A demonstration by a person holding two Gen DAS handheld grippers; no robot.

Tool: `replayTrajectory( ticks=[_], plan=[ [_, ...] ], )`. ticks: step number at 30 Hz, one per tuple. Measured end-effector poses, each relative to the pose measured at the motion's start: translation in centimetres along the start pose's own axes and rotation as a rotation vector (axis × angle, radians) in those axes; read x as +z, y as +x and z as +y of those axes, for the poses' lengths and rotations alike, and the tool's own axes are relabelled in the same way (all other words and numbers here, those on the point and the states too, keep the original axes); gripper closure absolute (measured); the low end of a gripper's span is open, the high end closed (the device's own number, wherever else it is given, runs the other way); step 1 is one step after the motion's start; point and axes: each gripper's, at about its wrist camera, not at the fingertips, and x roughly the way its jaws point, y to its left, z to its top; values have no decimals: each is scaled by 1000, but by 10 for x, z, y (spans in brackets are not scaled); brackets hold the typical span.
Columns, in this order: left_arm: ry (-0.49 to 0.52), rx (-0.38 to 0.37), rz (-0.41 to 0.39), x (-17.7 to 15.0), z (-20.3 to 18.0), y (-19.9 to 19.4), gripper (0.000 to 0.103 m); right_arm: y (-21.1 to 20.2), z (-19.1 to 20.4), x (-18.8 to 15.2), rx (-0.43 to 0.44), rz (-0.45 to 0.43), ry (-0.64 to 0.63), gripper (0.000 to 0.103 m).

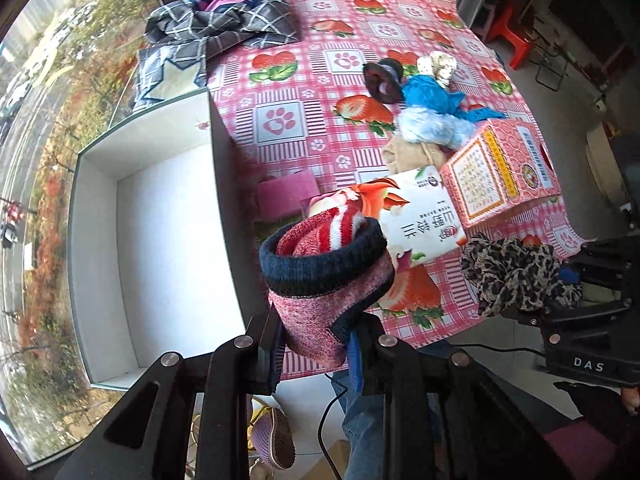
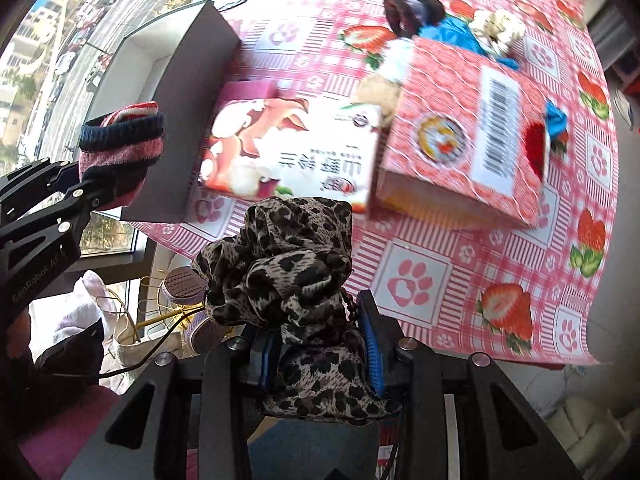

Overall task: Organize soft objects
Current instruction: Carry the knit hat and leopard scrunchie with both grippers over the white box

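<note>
Both grippers loaded w/ soft goods, near edge of worktop, beside open bin.

Left gripper [image 1: 316, 344]: fingers clamped tight on pink knit sock w/ navy cuff [image 1: 324, 276], red-white striped sock tucked inside; held just right of white open-top storage box [image 1: 160, 248], not yet over it. Right gripper [image 2: 316, 356]: fingers partly closed, pinching leopard-print fabric scrunchie [image 2: 280, 276] above near edge of strawberry-check pink worktop [image 2: 420, 280]. Far right: blue, cream, dark scrunchies unsorted; two tissue cartons [image 2: 460, 140] between. Risks: sock bundle may catch on box wall or drop outside it if released early; striped inner sock could slip out; scrunchie bulges past pads, may spring free over floor.
</note>
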Motion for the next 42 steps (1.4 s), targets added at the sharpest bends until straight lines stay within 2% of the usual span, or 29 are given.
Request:
replayTrajectory(
  ticks=[13,17,27,42],
  plan=[
    [-276,50,-7,-17,79,1,75,-8,47,29,-28,-10,-107,66],
    [-299,104,-20,-21,91,0,75,-9,63,35,-35,-10,-146,66],
    [-392,99,-26,-30,118,-1,75,-9,100,52,-49,-2,-239,66],
    [-481,117,-14,-38,151,6,75,-6,163,86,-39,0,-368,66]
  ],
)
